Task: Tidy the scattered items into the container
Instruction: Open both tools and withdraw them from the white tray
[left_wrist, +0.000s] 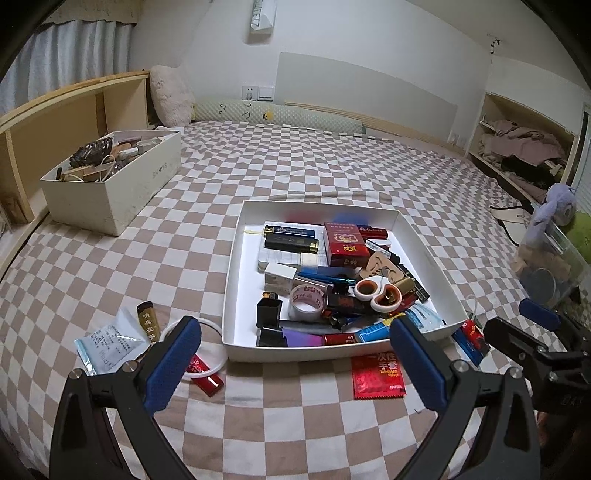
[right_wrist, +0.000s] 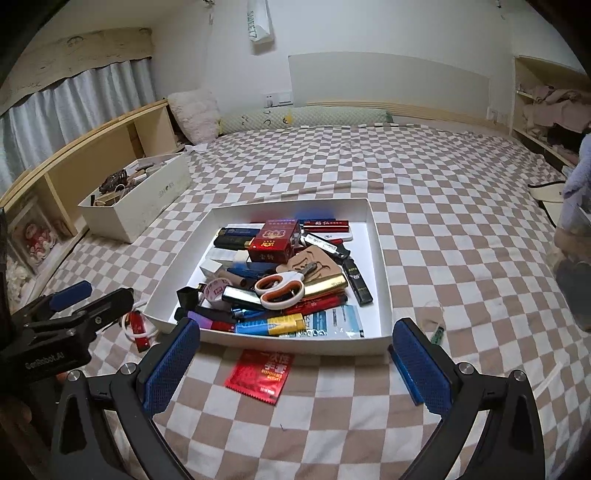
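A shallow white tray (left_wrist: 236, 266) (right_wrist: 380, 258) on the checkered bed holds many small items, among them scissors (left_wrist: 378, 293) (right_wrist: 280, 290), a red box (left_wrist: 345, 243) and a tape roll (left_wrist: 306, 301). Scattered outside it lie a red packet (left_wrist: 378, 376) (right_wrist: 260, 374), a white sachet (left_wrist: 109, 345), a brown stick (left_wrist: 149, 319), a white ring (left_wrist: 210, 360) with a red lighter (left_wrist: 208, 384) (right_wrist: 138, 330), and a blue-red pack (left_wrist: 471, 339). My left gripper (left_wrist: 295, 365) is open above the tray's near edge. My right gripper (right_wrist: 295, 365) is open above the red packet.
A deep white box (left_wrist: 110, 184) (right_wrist: 136, 206) of clutter stands at the far left by a wooden shelf. A clear bin with a plush toy (left_wrist: 554, 251) sits at the right. A small green item with a cord (right_wrist: 437, 334) lies right of the tray.
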